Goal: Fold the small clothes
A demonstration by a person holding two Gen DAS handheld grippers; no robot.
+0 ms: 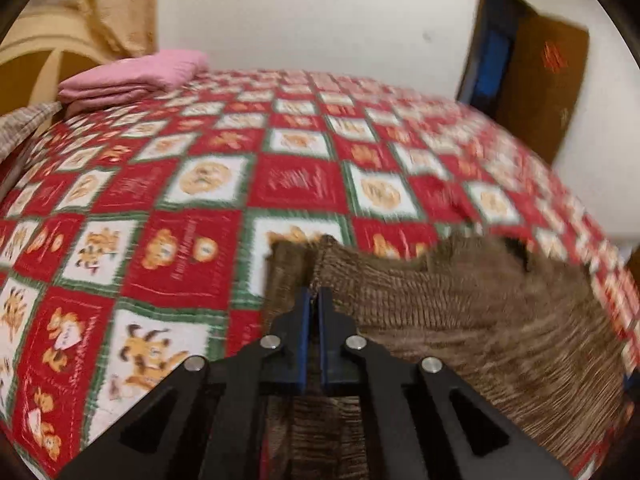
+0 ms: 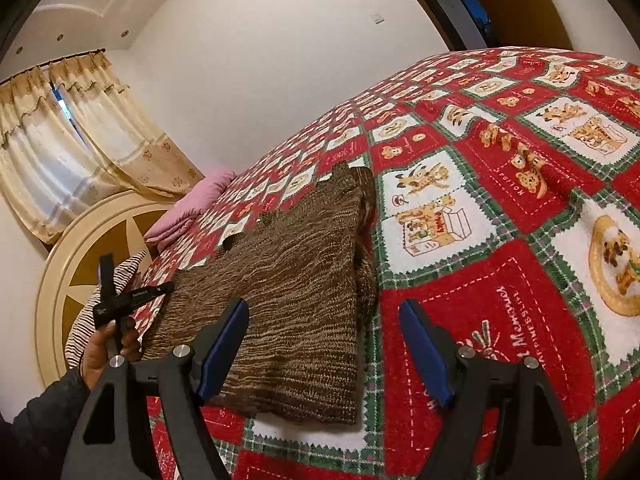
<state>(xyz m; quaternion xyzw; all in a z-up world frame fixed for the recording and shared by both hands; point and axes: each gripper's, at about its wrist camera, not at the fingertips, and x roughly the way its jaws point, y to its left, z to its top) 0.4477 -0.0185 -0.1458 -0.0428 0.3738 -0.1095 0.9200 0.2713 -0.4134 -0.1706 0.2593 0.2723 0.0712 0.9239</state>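
Observation:
A small brown knitted sweater (image 2: 288, 280) lies on the red, white and green patchwork bedspread (image 2: 500, 208). In the left wrist view my left gripper (image 1: 314, 300) is shut on an edge of the sweater (image 1: 460, 304), which drapes to the right and below the fingers. The left gripper also shows in the right wrist view (image 2: 132, 298), held in a hand at the sweater's left side. My right gripper (image 2: 324, 344) is open and empty, above the sweater's near right corner, its left finger over the knit.
A folded pink cloth (image 1: 136, 76) lies at the bed's far left by the round cream headboard (image 2: 80, 248). A striped pillow (image 2: 100, 304) sits near it. Curtains (image 2: 72, 152) hang behind. An open brown door (image 1: 540, 80) stands at the far right.

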